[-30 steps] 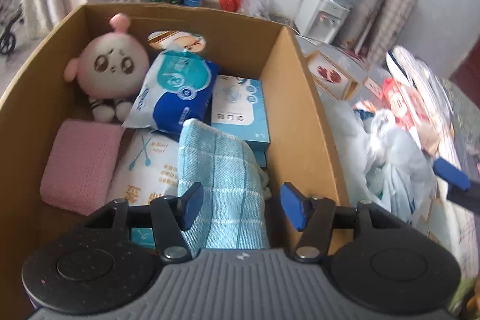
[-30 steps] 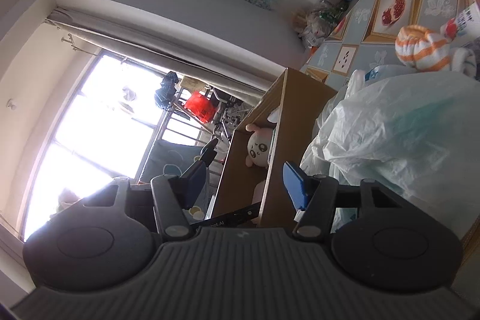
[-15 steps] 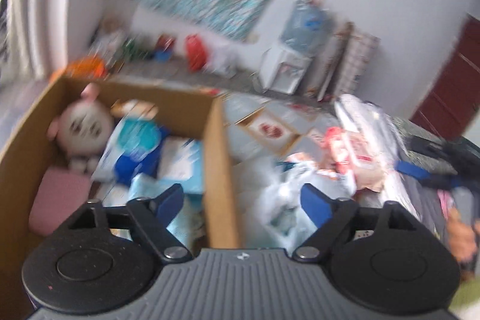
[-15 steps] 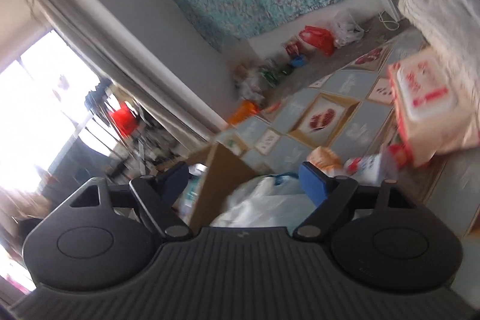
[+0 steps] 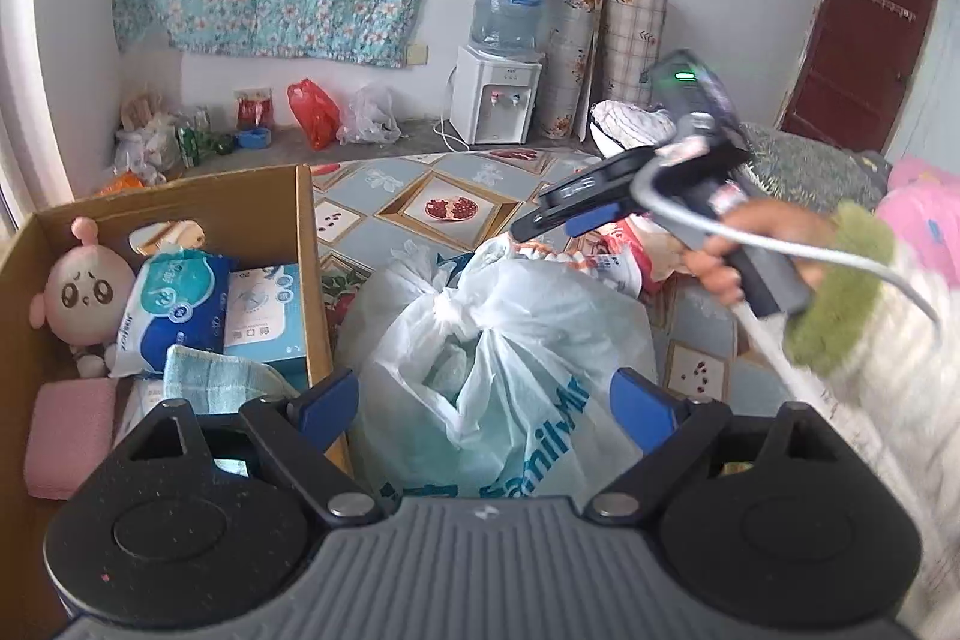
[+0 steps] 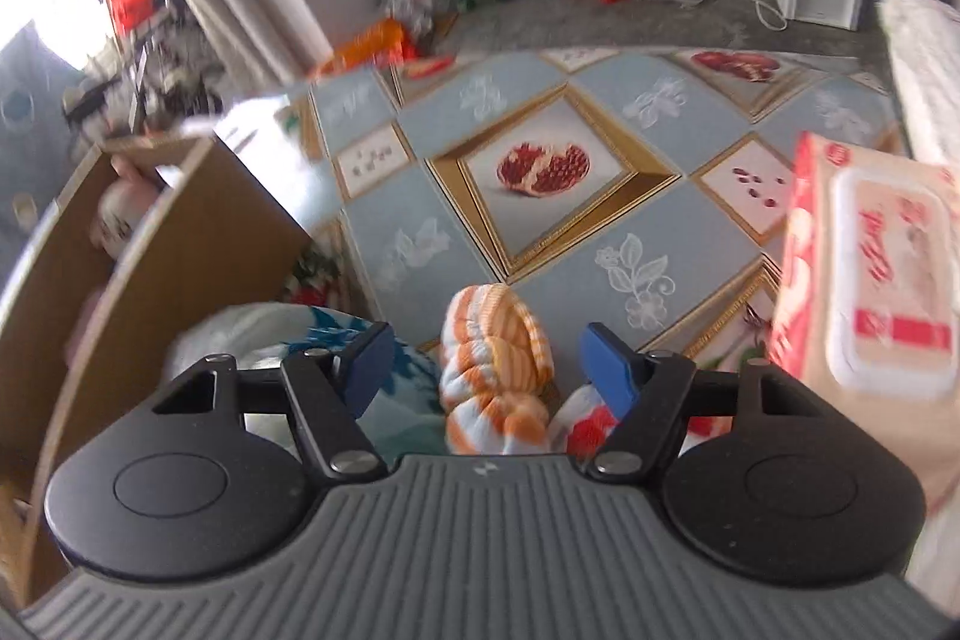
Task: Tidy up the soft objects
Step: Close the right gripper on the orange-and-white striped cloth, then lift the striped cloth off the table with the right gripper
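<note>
Soft items sit in two groups. Inside the cardboard box [image 5: 303, 244] I see a pink doll [image 5: 81, 287], a wipes pack [image 5: 177, 307], a tissue box [image 5: 264, 310], a blue checked towel [image 5: 210, 379] and a pink folded cloth [image 5: 69, 436], packed close together. Just beside the box wall, on the patterned floor mat [image 6: 540, 232], lies a knotted white plastic bag [image 5: 498, 340]. An orange-and-white striped cloth roll [image 6: 495, 370] lies beside the bag, with a red-and-white wipes pack [image 6: 876, 268] near it to the right.

My left gripper [image 5: 486, 400] hangs over the white bag with its jaws wide apart and opening; the bag shows between the fingers, but the pads do not press on it. My right gripper [image 6: 489, 361] points down at the striped roll; its jaws stand apart and are closing, with the roll between them and not yet clamped. In the left wrist view, a hand [image 5: 750, 250] in a green-cuffed sleeve [image 5: 840, 292] holds the right gripper's handle.
</note>
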Demonstrator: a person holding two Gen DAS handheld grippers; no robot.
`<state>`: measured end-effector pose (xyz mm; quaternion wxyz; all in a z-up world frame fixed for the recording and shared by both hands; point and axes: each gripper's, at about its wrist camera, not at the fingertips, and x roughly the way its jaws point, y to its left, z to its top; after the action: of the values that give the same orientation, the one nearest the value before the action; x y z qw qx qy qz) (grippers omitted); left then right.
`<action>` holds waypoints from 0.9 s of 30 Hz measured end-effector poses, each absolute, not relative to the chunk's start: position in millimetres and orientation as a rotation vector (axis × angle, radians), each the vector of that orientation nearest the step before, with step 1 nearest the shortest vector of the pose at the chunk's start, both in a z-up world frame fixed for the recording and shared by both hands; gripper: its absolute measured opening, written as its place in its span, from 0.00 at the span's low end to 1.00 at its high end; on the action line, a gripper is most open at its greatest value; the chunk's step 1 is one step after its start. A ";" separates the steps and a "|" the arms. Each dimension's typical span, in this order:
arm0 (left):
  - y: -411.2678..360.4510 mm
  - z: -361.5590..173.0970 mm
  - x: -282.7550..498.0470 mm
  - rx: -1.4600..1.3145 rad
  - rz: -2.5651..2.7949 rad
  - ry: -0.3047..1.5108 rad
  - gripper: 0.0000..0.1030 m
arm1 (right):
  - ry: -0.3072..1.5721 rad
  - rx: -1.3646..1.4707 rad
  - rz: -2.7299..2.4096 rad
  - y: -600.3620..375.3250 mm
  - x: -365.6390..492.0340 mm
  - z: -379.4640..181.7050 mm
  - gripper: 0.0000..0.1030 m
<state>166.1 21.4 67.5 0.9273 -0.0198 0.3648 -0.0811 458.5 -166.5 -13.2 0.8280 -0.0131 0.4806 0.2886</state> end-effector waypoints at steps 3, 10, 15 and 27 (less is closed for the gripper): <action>18.5 64.6 160.8 -0.025 -0.161 0.739 0.90 | 1.070 -0.097 0.604 -151.0 471.4 -29.2 0.66; 21.1 62.8 151.6 -0.056 -0.165 0.734 0.90 | 1.098 -0.074 0.620 -143.2 478.4 -46.3 0.37; 18.6 70.8 140.0 -0.051 -0.174 0.694 0.90 | 0.965 0.049 0.591 -170.6 462.6 -12.9 0.37; -11.5 67.8 103.7 -0.091 -0.285 0.660 0.91 | 0.821 0.435 0.749 -287.7 322.0 62.2 0.38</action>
<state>103.7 -11.5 67.8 0.9351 -0.0447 0.3227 -0.1392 322.0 -287.7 62.2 0.8272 0.2047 0.3865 0.3528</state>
